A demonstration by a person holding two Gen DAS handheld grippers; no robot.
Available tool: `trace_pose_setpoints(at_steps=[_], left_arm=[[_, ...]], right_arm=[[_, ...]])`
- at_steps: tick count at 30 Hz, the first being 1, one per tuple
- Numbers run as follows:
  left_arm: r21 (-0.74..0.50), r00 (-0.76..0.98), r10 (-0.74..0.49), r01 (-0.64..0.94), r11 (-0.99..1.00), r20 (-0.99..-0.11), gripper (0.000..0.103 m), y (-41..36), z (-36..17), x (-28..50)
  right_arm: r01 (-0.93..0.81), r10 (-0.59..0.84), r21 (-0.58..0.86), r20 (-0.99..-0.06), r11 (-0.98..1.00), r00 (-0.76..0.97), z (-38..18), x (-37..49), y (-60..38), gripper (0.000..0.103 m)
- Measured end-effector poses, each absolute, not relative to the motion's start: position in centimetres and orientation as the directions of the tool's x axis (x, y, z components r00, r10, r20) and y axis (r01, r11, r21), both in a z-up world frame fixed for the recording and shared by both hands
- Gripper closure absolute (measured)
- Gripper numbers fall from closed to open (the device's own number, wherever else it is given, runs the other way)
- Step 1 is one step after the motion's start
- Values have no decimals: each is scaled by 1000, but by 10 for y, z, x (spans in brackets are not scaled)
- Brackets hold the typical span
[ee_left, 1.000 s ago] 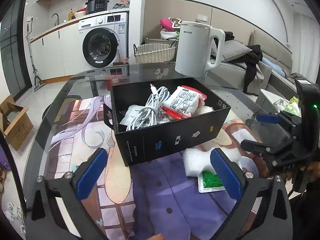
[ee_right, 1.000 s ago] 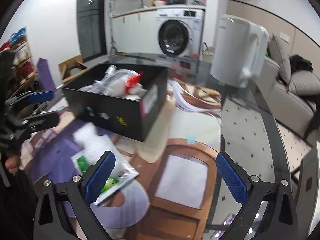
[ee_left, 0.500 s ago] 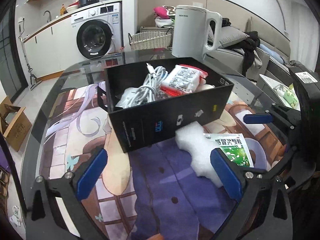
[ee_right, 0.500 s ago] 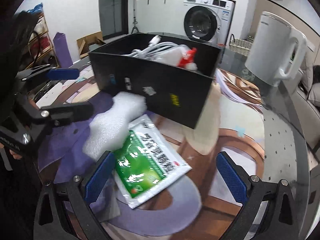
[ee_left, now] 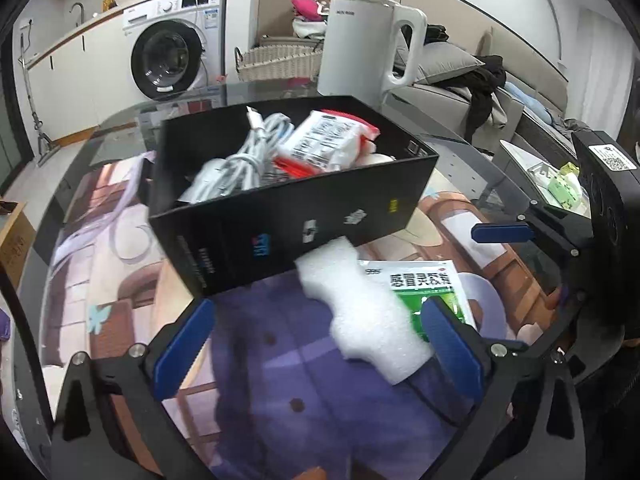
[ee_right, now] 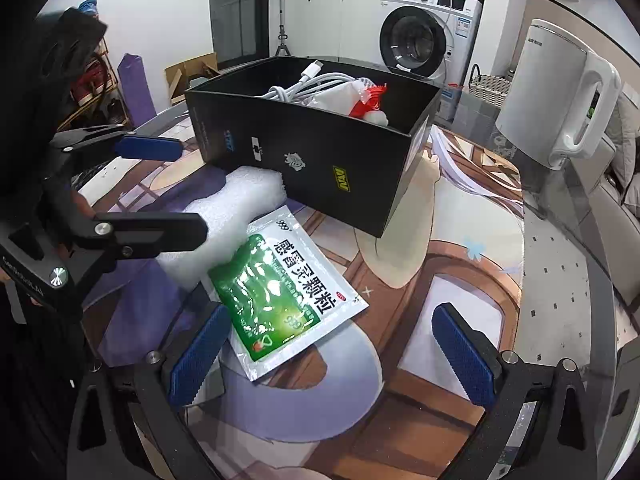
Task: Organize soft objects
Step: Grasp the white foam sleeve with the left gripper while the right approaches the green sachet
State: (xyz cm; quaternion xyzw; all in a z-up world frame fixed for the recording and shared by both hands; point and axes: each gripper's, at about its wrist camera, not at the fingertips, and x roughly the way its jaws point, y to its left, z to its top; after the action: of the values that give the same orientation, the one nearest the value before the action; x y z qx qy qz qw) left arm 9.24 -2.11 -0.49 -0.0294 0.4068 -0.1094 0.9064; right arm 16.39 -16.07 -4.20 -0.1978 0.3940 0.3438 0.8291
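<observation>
A black box [ee_left: 288, 216] [ee_right: 320, 160] stands on the printed mat and holds a white cable [ee_left: 248, 152], a red-and-white packet [ee_left: 324, 140] and other items. A white foam piece [ee_left: 360, 312] [ee_right: 224, 216] lies in front of the box. A green-and-white sachet [ee_right: 288, 284] [ee_left: 428, 288] lies beside it, partly under the foam. My left gripper [ee_left: 320, 352] is open, low over the mat, its right finger near the foam. My right gripper [ee_right: 332, 352] is open, just short of the sachet.
A white kettle [ee_left: 364, 48] [ee_right: 552, 96] stands behind the box on the glass table [ee_right: 560, 280]. A wicker basket [ee_left: 276, 64], a washing machine [ee_left: 176, 56] and a sofa [ee_left: 480, 76] lie beyond the table. A cardboard box [ee_left: 12, 240] sits on the floor at left.
Both grippers have moved closer to the foam and sachet, which now fill more of each view. The right gripper swung left from the bare mat to face the sachet. Both stay open.
</observation>
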Motion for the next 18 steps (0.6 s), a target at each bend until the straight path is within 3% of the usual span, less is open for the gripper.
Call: trace_pose_setpoints(at_steps=[9, 11, 14, 17, 18], left_arm=[[-126, 603, -166, 108, 986, -780, 2, -18, -21, 101], [-151, 597, -184, 105, 983, -781, 6, -12, -23, 99], [-148, 605, -190, 119, 982, -773, 16, -12, -23, 97], [-126, 613, -197, 159, 979, -765, 38, -17, -22, 93], [-120, 615, -198, 166, 979, -763, 49, -18, -21, 92]], right_arm=[[-742, 418, -58, -796, 668, 438, -44, 161, -155, 1], [-743, 425, -50, -794, 668, 435, -44, 162, -154, 1], [-744, 429, -43, -795, 667, 430, -44, 164, -151, 1], [-751, 430, -39, -800, 660, 419, -45, 167, -146, 1], [-752, 431, -37, -801, 658, 416, -46, 168, -146, 1]])
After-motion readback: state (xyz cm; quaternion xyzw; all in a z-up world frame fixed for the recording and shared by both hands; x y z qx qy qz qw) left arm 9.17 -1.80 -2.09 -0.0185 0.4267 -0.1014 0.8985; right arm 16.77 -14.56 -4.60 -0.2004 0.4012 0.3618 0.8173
